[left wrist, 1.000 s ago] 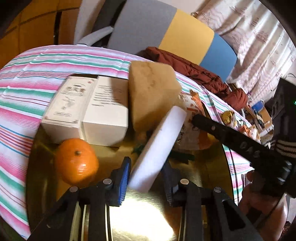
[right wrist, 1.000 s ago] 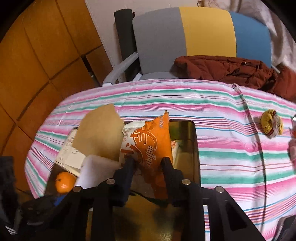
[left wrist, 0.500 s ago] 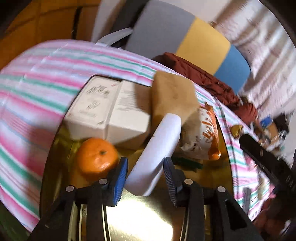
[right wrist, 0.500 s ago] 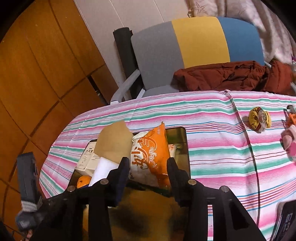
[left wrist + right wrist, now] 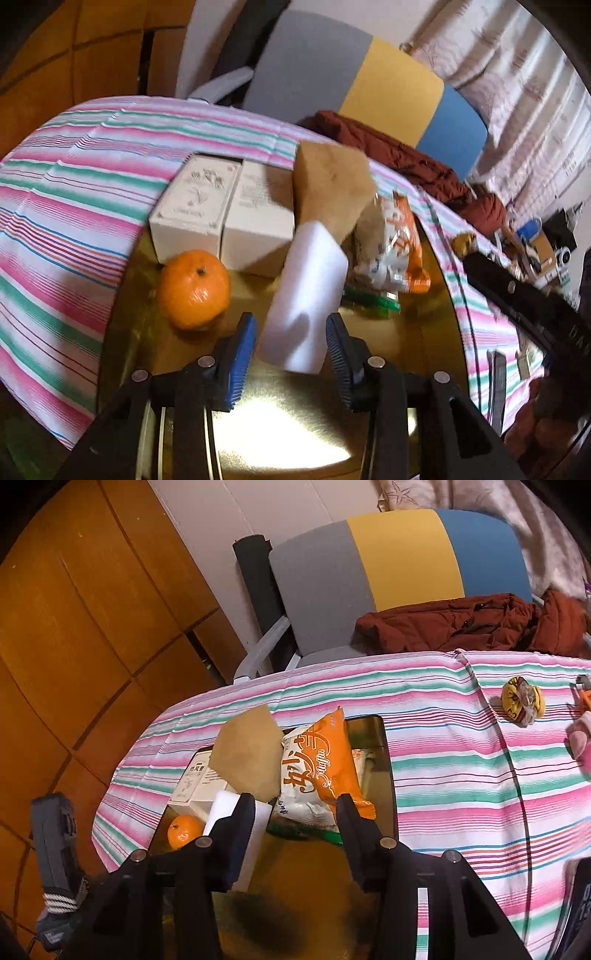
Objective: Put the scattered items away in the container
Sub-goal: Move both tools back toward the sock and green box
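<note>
A gold tray (image 5: 122,332) on the striped cloth holds two white boxes (image 5: 221,210), a tangerine (image 5: 194,293), a brown sponge (image 5: 328,184), a white foam block (image 5: 306,295) and an orange snack bag (image 5: 317,764). My left gripper (image 5: 291,350) hovers over the tray's near side. Its jaws are opening, and the foam block's lower end lies between the pads, just clear of both. My right gripper (image 5: 295,805) is above the tray's near edge with its jaws opening too. The snack bag rests beyond its fingertips, untouched.
A green packet (image 5: 369,299) lies under the snack bag. A yellow wrapped item (image 5: 522,701) sits on the cloth to the right of the tray, and a pink object (image 5: 581,738) shows at the right edge. A chair (image 5: 402,554) with a brown jacket (image 5: 461,624) stands behind the table.
Both grippers have drawn back and up from the tray and spread their jaws. The left has let go of the foam block, the right of the snack bag.
</note>
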{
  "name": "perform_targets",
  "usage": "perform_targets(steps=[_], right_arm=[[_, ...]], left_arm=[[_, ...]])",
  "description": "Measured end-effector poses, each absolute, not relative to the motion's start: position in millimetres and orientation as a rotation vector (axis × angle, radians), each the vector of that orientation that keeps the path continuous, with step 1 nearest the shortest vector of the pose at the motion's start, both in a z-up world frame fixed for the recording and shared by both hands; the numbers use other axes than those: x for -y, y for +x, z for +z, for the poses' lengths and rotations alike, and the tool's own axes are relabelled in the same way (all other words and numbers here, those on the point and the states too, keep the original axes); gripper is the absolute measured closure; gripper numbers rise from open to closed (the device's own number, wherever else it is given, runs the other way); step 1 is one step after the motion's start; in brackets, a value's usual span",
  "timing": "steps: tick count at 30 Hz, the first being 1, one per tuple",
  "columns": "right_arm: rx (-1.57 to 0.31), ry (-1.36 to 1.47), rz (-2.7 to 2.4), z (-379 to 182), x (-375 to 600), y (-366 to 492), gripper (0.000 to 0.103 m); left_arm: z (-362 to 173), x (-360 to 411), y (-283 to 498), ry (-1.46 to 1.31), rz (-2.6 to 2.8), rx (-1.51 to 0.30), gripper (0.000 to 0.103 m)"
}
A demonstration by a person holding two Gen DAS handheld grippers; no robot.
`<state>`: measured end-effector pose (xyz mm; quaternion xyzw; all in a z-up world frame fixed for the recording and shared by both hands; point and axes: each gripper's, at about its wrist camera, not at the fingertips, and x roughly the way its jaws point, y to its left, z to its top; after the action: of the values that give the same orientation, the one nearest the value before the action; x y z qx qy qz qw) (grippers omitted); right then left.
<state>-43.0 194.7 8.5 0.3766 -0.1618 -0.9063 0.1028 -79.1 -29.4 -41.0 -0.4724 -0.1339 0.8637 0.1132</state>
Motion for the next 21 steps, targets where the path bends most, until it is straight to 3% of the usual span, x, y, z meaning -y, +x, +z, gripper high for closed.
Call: perform_targets(steps=[21], right_arm=[[0.394, 0.949, -2.871, 37, -238, -27, 0.055]], left_arm=[[-1, -37, -89, -1.215, 2.576, 0.218, 0.058]])
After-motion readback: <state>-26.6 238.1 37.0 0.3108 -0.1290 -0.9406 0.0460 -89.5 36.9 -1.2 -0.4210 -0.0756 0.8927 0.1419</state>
